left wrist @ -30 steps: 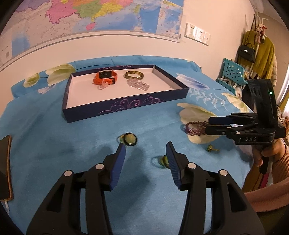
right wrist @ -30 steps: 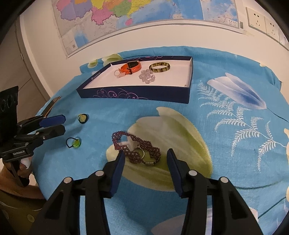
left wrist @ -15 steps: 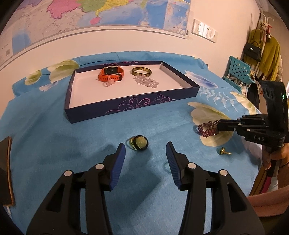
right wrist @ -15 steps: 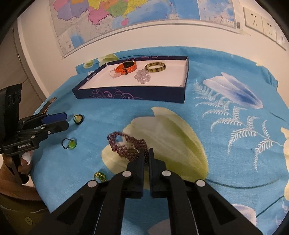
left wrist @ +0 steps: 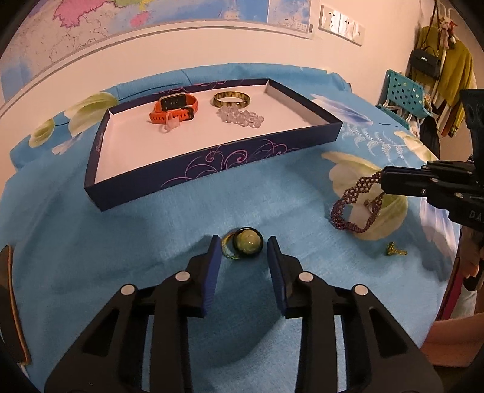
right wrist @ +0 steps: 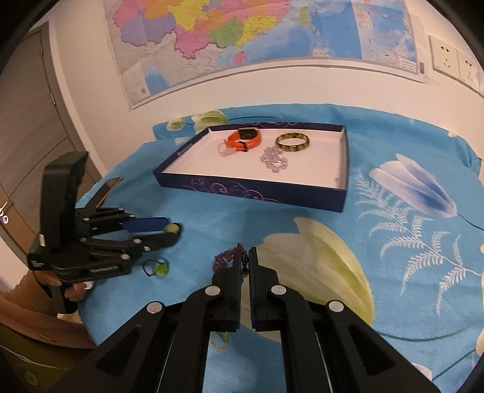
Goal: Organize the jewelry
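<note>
Since a second ago my right gripper [right wrist: 245,260] has clamped the purple beaded bracelet [left wrist: 354,202] and lifted it, my left gripper [left wrist: 242,257] has been closing, pads not yet touching, around the green ring [left wrist: 246,246], while three pieces and a small pale ring lie in the tray [left wrist: 211,172], leaving four outside.

A colourful wall map [right wrist: 257,39] hangs on the cream wall above white sockets [left wrist: 340,24], with a grey door [right wrist: 30,121] to one side and coats [left wrist: 447,78] hanging above a teal chair [left wrist: 402,96]
</note>
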`<state>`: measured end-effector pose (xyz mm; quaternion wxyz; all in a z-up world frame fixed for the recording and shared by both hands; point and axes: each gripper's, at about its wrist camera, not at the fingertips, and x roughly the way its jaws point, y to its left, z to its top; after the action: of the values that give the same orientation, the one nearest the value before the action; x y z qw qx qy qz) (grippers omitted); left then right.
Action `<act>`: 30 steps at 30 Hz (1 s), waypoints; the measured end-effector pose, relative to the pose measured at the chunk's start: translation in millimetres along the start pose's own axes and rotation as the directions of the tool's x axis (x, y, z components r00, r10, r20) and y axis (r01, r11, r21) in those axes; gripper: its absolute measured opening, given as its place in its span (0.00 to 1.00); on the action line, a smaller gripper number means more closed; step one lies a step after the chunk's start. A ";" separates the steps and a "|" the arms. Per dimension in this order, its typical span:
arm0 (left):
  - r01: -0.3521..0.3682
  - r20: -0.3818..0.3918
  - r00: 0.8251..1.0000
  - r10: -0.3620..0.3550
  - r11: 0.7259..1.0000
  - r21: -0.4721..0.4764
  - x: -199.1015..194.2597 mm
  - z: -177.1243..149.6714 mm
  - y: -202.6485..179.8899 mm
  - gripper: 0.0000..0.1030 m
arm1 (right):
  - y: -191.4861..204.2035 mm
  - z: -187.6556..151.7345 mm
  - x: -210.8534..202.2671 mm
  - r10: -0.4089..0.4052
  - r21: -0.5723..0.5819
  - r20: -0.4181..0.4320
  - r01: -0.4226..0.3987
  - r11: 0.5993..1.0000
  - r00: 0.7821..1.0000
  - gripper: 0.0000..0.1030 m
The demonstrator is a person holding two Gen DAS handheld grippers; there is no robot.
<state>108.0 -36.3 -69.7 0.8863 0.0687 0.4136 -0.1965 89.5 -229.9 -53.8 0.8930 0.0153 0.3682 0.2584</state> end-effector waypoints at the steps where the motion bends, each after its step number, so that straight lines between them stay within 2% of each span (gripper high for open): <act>1: -0.011 -0.002 1.000 0.011 1.000 0.001 0.4 0.1 -0.5 0.27 | 1.3 1.0 1.4 0.008 0.000 0.000 -0.008 1.000 1.000 0.03; 3: -0.024 0.000 1.000 0.024 1.000 -0.002 -0.2 0.3 -0.4 0.24 | 3.4 1.8 3.4 0.016 -0.004 0.000 -0.016 1.000 1.000 0.03; 9: -0.008 0.051 0.999 0.007 1.000 0.015 -10.6 1.7 -2.4 0.27 | 2.7 0.1 8.3 0.029 0.006 -0.008 -0.029 1.000 1.000 0.03; 17: -0.065 -0.008 0.998 0.066 0.994 0.086 6.1 8.8 -13.6 0.26 | 1.0 -1.9 11.9 0.047 0.015 -0.015 -0.047 0.999 0.999 0.03; 20: -0.077 -0.003 0.997 0.078 0.991 0.109 6.2 9.0 -17.9 0.21 | 1.2 -2.4 13.1 0.052 0.017 -0.017 -0.052 0.999 0.999 0.03; 30: -0.069 0.092 0.994 0.063 0.996 0.057 -19.9 3.0 -4.8 0.21 | 1.1 -2.5 16.8 0.070 0.016 -0.015 -0.070 0.997 0.997 0.03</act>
<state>96.6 -35.7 -52.5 0.9077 0.0998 0.3646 -0.1822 97.4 -221.4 -66.2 0.8804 0.0332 0.3762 0.2869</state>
